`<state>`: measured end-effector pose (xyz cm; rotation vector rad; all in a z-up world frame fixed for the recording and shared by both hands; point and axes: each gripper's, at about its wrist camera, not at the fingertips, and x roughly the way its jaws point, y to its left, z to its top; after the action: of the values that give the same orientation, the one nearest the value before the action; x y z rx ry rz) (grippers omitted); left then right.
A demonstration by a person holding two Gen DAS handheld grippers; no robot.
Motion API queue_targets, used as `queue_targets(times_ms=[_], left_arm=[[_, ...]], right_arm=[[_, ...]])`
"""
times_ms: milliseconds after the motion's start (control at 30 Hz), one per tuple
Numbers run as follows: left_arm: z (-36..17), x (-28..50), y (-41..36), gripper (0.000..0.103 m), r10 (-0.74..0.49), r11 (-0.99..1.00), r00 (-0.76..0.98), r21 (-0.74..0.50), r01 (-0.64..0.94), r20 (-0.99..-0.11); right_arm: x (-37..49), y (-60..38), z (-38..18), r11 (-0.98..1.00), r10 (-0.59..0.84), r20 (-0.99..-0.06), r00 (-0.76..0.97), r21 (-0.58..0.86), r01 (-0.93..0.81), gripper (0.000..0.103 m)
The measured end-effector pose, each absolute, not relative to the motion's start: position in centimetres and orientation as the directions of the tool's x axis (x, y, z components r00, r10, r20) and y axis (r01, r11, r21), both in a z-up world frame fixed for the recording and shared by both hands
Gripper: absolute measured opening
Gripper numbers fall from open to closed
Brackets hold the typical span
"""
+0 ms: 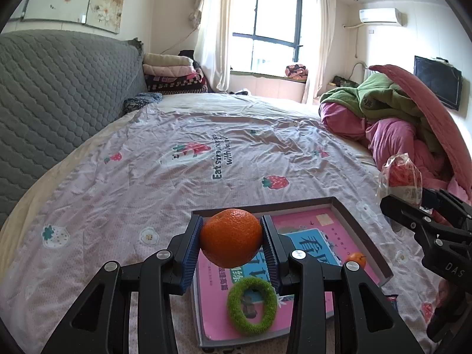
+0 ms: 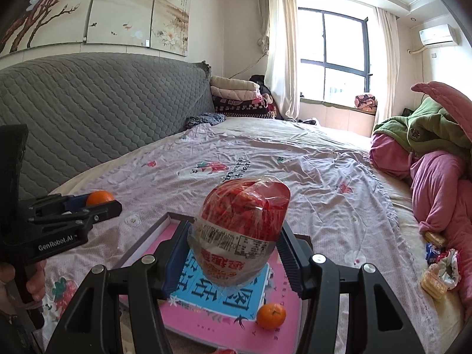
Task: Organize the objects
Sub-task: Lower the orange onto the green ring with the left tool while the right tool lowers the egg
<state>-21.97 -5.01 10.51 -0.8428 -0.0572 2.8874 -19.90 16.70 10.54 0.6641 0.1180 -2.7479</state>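
While the bed (image 1: 177, 147) is mostly bare sheet, the sorting looks about half done, as I judge it. On the sheet lies a shallow tray (image 2: 141, 243) with a pink book (image 1: 298, 221) in it, and on the book sit a green hair ring (image 1: 251, 306) and a small orange (image 2: 271, 316). The right gripper (image 2: 234, 255) pinches a wrapped red snack bowl (image 2: 243, 230) over the tray; the left gripper (image 1: 231, 243) pinches a bigger orange (image 1: 231, 237) above it too. Snack packets (image 2: 436, 277) lie unsorted off to the right by the pink quilt (image 2: 436, 188).
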Motion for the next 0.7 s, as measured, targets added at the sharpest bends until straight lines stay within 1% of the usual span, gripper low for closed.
queue_targets(times_ms=[267,533,700], left_arm=[[9.6,-23.1,-3.9,0.041,0.14,-0.99,-0.827,-0.055,-0.131,-0.544],[7.7,-23.4,-4.1,0.041,0.133,-0.991,-0.8,-0.07,-0.114,-0.585],[7.0,-23.6,-4.0,0.041,0.135,-0.991,-0.788,-0.075,-0.113,-0.601]], right_arm=[[-21.4,16.0,10.0,-0.945,-0.278,-0.468,-0.839,-0.025,0.326,0.058],[-22.1,16.5,7.1,-0.944,-0.282,-0.541,-0.792,0.008,0.33,0.058],[-22.2,16.5,6.4,-0.944,-0.279,-0.555,-0.784,0.008,0.33,0.058]])
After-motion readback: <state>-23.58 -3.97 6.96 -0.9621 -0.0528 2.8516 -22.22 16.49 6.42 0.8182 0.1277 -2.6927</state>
